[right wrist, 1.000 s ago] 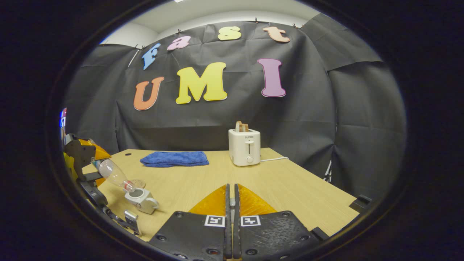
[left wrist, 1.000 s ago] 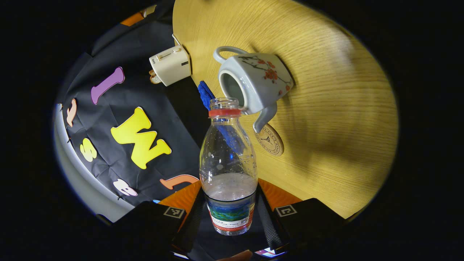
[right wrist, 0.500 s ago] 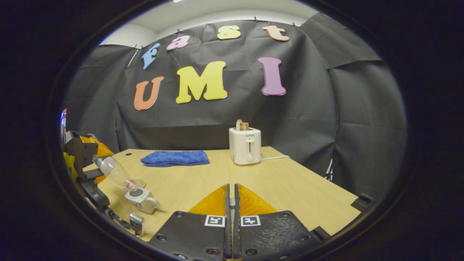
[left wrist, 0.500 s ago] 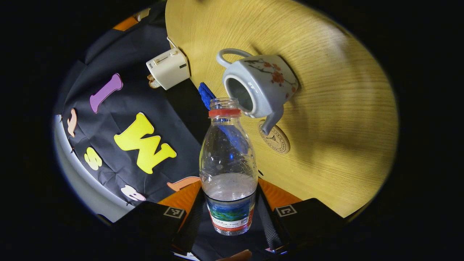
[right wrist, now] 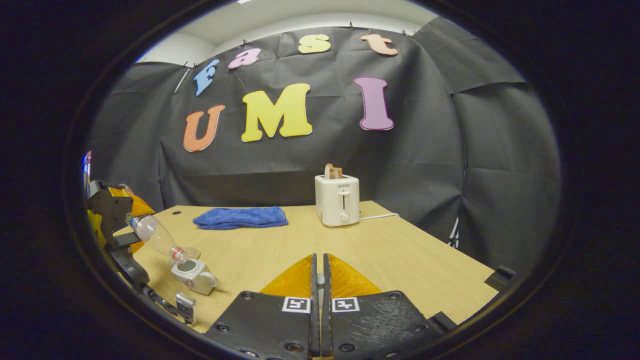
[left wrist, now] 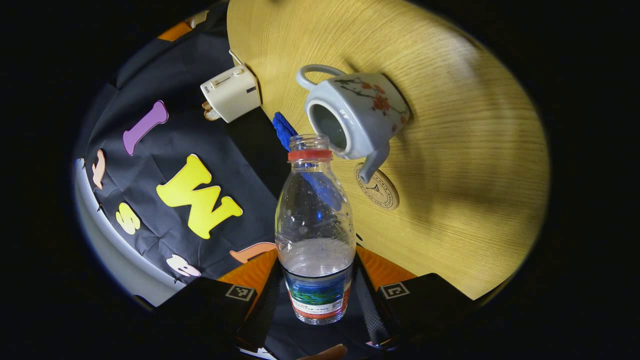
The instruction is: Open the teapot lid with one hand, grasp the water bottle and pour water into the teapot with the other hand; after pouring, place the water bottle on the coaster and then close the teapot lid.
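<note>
Between the fingers of the left gripper (left wrist: pixel 318 300), the bottle (left wrist: pixel 315 230) is clamped by its labelled lower part, uncapped and tipped with its mouth toward the teapot (left wrist: pixel 356 116). Just past the mouth, the lidless teapot is seen on the table (left wrist: pixel 450 125), its spout over the coaster (left wrist: pixel 380 184). Farther off, a blue cloth (right wrist: pixel 241 218) and a toaster (right wrist: pixel 337 200) are set near the wall. At the right gripper (right wrist: pixel 320 280), the fingers are seen pressed together with nothing visible between them.
</note>
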Tool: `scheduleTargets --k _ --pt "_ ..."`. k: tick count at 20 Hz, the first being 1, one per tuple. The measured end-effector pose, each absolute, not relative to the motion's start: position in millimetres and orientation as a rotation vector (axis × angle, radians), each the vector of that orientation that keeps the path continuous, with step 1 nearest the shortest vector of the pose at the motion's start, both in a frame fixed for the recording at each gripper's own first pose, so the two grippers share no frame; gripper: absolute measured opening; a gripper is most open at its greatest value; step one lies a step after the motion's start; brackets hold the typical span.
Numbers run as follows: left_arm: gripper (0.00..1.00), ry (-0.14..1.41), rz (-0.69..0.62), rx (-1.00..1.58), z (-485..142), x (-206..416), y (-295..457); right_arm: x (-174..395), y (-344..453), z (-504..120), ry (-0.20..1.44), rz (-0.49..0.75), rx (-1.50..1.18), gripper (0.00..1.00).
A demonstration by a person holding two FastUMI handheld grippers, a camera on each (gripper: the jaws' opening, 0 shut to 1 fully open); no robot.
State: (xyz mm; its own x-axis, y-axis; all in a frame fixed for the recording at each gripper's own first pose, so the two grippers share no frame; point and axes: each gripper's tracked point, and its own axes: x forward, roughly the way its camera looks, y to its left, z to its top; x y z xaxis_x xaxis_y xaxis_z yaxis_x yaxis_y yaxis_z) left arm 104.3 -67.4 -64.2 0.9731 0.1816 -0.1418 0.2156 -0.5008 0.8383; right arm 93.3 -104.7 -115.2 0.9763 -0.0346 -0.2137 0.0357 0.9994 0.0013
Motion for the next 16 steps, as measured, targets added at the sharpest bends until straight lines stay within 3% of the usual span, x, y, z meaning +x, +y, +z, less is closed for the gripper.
scheduleTargets --k 8,9,11,16 --pt "0.76 0.223 -0.059 2.044 -62 99 -72 92 -106 -115 0.217 -0.037 0.004 0.01" --pt "0.8 0.211 -0.066 1.984 -62 100 -71 92 -107 -113 0.214 -0.038 0.005 0.01" --pt "0.75 0.217 -0.065 1.805 -62 101 -63 91 -110 -110 0.209 -0.047 0.009 0.01" --pt "0.75 0.18 -0.08 1.356 -71 107 -60 91 -109 -113 0.207 -0.062 -0.003 0.01"
